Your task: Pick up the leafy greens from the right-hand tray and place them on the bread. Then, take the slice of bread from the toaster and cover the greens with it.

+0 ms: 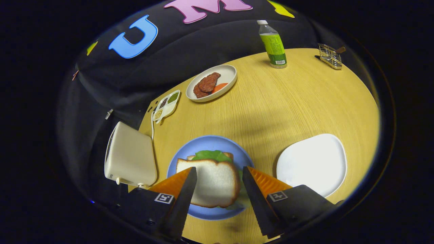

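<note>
Fingers spread wide on the gripper [217, 173], tilted down over the tabletop's near edge, and nothing is pinched between them. Sitting in the gap is the top slice of bread [212, 181], pale and spongy with a tan crust, and whether the pads brush its sides cannot be told. It lies a little askew on the leafy greens [213, 155], which poke out ruffled and bright at its far side, with the crust of the bottom slice [192, 157] peeking beneath them. All of it rests on the round blue plate [210, 140], close to the near edge of the wooden table [288, 101].

Left of the plate, right at the table's left edge, stands the cream toaster [130, 157], smooth and boxy, its white cord [152, 123] trailing back along that edge. To the right, near the right-hand edge, the white tray [312, 162] lies bare, glossy, with rounded corners.

Beyond the fingers there's a broad stretch of open grained wood across the middle. Further back toward the far left edge sits a small divided dish [166, 105] of seeds and grains, then an oval white plate [212, 83] with brown meat pieces [206, 84] and an orange slice. At the far edge stands a green-labelled bottle [273, 44], upright, and by the far right edge a wire rack [329, 56].
</note>
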Demonstrator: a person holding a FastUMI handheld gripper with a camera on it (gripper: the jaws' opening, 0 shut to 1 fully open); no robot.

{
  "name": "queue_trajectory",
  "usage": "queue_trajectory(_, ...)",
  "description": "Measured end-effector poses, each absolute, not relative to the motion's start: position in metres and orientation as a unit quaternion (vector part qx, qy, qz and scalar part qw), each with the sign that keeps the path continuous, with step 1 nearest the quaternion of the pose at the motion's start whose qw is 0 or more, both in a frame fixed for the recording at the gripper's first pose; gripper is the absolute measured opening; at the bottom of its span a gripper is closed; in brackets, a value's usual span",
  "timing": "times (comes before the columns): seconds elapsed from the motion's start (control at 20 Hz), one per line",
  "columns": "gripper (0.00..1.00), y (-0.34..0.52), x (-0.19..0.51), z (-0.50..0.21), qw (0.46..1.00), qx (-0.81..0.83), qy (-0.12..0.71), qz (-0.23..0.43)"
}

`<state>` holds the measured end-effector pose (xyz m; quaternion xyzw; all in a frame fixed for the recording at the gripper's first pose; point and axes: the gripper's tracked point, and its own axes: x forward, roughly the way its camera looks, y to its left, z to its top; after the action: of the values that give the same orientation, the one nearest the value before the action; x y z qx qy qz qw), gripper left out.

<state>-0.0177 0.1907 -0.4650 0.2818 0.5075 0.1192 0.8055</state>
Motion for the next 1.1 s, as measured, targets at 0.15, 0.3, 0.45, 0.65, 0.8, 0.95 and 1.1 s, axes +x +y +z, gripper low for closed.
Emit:
queue_trajectory(0.15,0.85,0.181,-0.01,-0.441,0.827,0.269,0.475,0.133)
queue_trajectory(0.3,0.85,0.166,-0.002,-0.411,0.853,0.234,0.441,0.149)
queue_trajectory(0.45,0.85,0.153,0.008,-0.374,0.882,0.192,0.398,0.162)
queue_trajectory(0.65,0.97,0.146,0.015,-0.327,0.905,0.166,0.352,0.174)
queue_trajectory(0.8,0.99,0.14,0.017,-0.298,0.915,0.159,0.327,0.176)
queue_trajectory(0.95,0.99,0.131,0.023,-0.269,0.928,0.148,0.295,0.172)
queue_trajectory(1.1,0.99,0.115,0.03,-0.236,0.94,0.135,0.264,0.169)
